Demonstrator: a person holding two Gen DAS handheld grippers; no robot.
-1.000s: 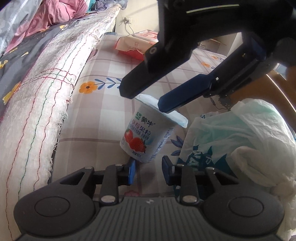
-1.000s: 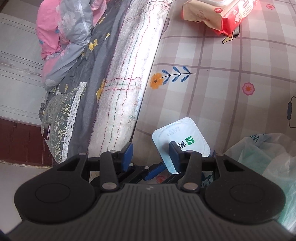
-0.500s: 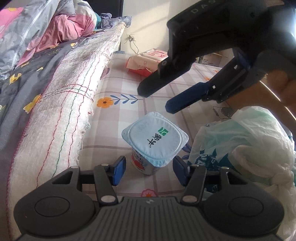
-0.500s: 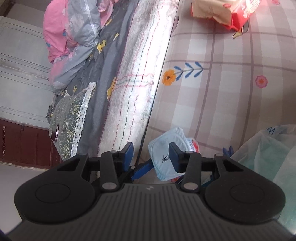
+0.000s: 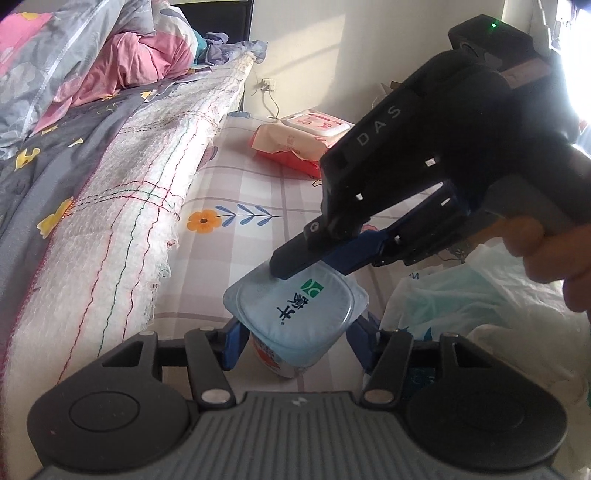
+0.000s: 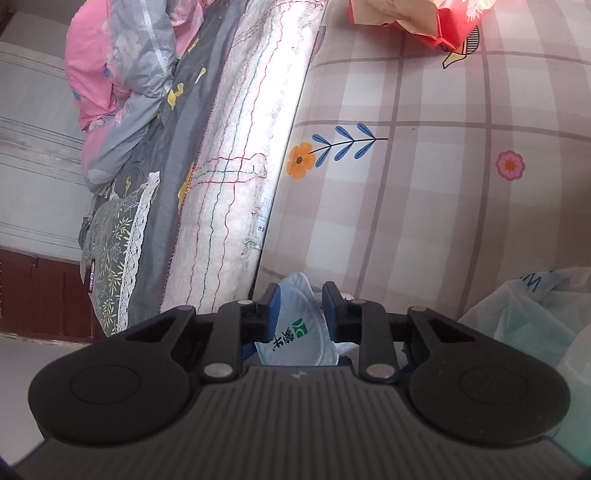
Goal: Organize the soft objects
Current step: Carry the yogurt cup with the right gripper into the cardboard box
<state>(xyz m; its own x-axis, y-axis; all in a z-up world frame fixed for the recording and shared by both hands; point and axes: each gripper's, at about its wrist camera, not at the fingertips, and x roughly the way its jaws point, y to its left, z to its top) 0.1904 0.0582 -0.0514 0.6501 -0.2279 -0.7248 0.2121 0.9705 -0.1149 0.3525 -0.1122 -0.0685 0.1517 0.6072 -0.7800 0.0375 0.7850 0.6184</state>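
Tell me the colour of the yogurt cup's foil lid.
Pale blue, with a green logo and dark characters; the yogurt cup's lid shows best in the left wrist view.

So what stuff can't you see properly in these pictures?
- Yogurt cup: in the left wrist view its lid and the left gripper hide most of the side and the bottom.
- Right gripper: closing at the lid's edge; its own body hides whether the pads pinch it.
- Plastic bag: contents hidden, cut off at the right edge.
- Wipes pack: cut off at the top of the right wrist view.
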